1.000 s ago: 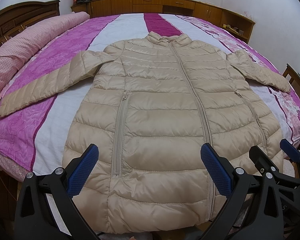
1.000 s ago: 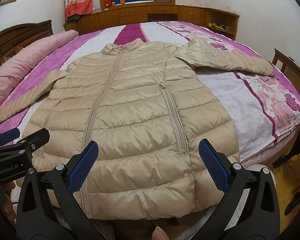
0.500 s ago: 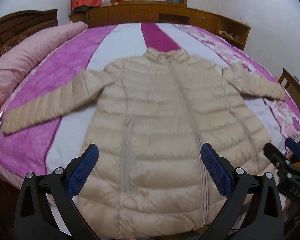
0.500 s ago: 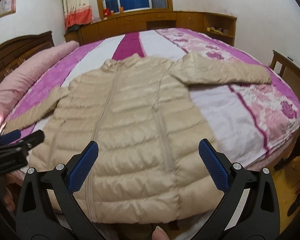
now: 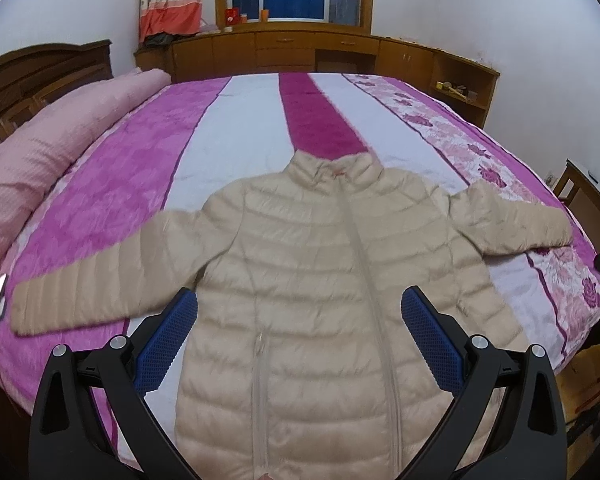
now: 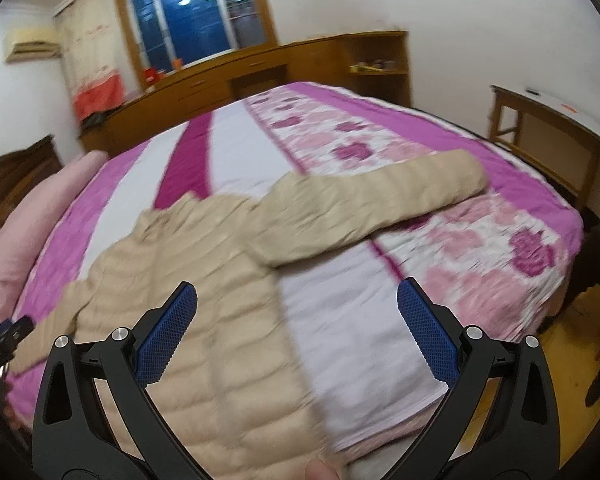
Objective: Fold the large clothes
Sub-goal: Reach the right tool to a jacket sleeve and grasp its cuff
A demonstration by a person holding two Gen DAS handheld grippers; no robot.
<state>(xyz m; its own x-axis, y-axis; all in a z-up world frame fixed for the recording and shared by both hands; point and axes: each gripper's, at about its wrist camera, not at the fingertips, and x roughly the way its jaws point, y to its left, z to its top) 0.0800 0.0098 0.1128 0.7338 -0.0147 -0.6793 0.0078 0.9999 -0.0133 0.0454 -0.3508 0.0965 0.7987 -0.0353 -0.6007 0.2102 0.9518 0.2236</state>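
Note:
A beige quilted puffer jacket [image 5: 312, 280] lies flat on the bed, front up and zipped, both sleeves spread out. My left gripper [image 5: 299, 324] is open and empty, held above the jacket's lower front. My right gripper [image 6: 296, 320] is open and empty, above the jacket's right side and the bed beside it. The jacket also shows in the right wrist view [image 6: 204, 280], with its right sleeve [image 6: 372, 196] stretched across the flowered bedspread. The left sleeve [image 5: 100, 280] reaches toward the bed's left edge.
The bed [image 5: 240, 128] has a pink, white and magenta striped cover. A rolled pink quilt [image 5: 40, 160] lies along its left side by the dark headboard. Wooden cabinets [image 5: 300, 52] stand at the back under a window. A small wooden table [image 6: 548, 136] stands at the right.
Both grippers have risen and pulled back from the jacket's hem. The right gripper has swung to the right and tilted; its view is blurred. Both stay open.

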